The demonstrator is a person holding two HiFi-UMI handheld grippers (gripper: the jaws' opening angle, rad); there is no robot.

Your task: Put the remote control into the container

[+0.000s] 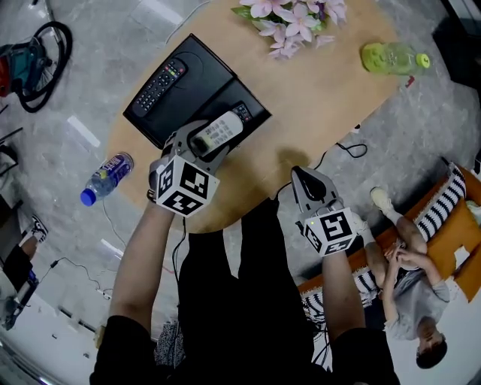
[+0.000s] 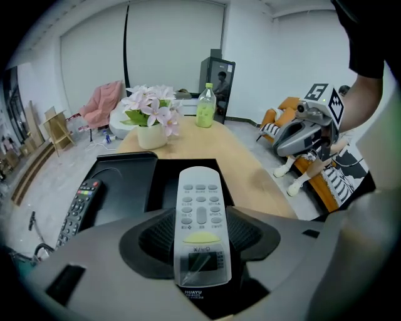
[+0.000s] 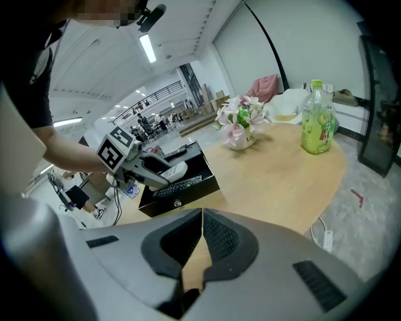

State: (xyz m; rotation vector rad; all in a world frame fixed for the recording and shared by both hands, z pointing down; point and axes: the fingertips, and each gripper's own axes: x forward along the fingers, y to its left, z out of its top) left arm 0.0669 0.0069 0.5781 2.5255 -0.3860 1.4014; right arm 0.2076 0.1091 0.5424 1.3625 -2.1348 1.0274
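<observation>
My left gripper (image 1: 213, 137) is shut on a white remote control (image 1: 219, 130), held lengthwise between its pads just above the open black container (image 1: 197, 90) on the wooden table. In the left gripper view the white remote (image 2: 200, 219) points out over the container (image 2: 125, 188). A black remote (image 1: 159, 84) lies in the container's left half, and another dark remote (image 1: 242, 113) sits at its right edge. My right gripper (image 1: 302, 177) is shut and holds nothing, near the table's front edge; its jaws (image 3: 200, 241) meet over bare wood.
A pot of pink flowers (image 1: 293, 19) and a green bottle (image 1: 392, 58) stand at the table's far side. A water bottle (image 1: 107, 177) lies on the floor at left. A person (image 1: 409, 278) sits on a striped sofa at right.
</observation>
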